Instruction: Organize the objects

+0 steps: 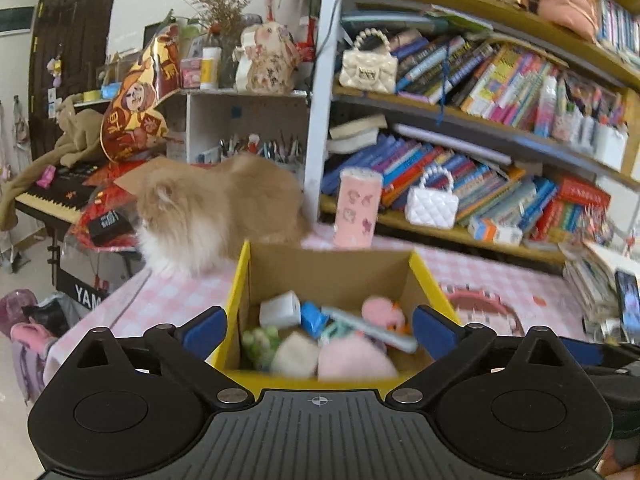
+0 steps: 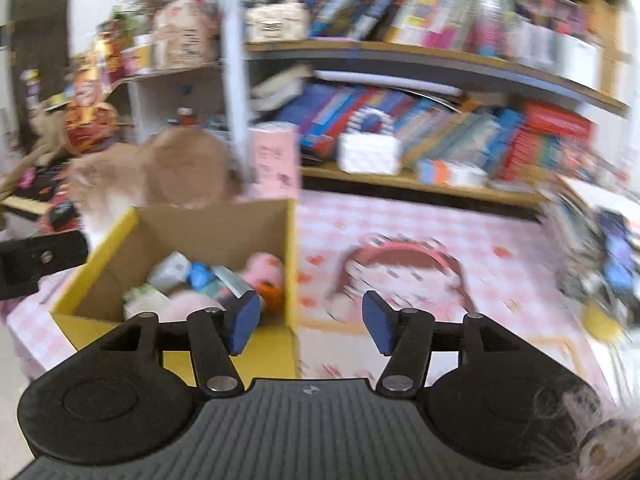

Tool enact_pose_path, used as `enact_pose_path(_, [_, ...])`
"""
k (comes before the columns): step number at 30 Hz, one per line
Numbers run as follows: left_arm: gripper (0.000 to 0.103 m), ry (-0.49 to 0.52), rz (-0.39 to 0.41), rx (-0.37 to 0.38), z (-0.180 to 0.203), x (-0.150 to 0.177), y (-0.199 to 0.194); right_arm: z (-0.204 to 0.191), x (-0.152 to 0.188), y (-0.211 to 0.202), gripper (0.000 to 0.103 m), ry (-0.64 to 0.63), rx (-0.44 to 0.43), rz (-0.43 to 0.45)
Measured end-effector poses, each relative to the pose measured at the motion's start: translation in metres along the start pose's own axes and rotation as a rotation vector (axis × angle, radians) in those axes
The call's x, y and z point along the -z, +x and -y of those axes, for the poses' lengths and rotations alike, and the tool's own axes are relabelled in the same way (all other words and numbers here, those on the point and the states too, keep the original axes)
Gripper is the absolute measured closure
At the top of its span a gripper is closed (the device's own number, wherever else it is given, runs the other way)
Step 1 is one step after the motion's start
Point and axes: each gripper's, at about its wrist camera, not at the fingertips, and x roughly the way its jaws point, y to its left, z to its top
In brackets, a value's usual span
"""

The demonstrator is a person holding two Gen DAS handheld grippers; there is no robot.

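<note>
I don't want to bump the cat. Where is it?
In both views the cat sits on the table just behind the yellow box's far-left corner, beside the shelf post.

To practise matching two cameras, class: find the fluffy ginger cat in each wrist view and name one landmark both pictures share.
Left wrist view: the cat stands left of centre on the checked tablecloth, behind the yellow box's far-left corner.
Right wrist view: the cat is upper left, blurred, again behind the box.
Shared landmark: the tall pink tin right of the cat, below the bookshelf.
</note>
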Motion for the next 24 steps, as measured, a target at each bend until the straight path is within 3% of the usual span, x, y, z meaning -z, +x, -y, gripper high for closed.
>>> enact_pose_path(6, [0.003,0.056,-0.06,-0.01,0.004,0.04,-0.02,0.01,0.046,-0.033,0.038,0.088,0.142,-0.052])
enact_pose_path(13, [0.003,0.06,-0.146,0.019,0.006,0.075,-0.039,0.008,0.085,-0.067,0.028,0.087,0.21,-0.061])
enact_pose_path(24, [0.003,0.16,-0.171,0.077,0.026,0.097,-0.061,0.008,0.114,-0.099,0.016,0.12,0.271,-0.086])
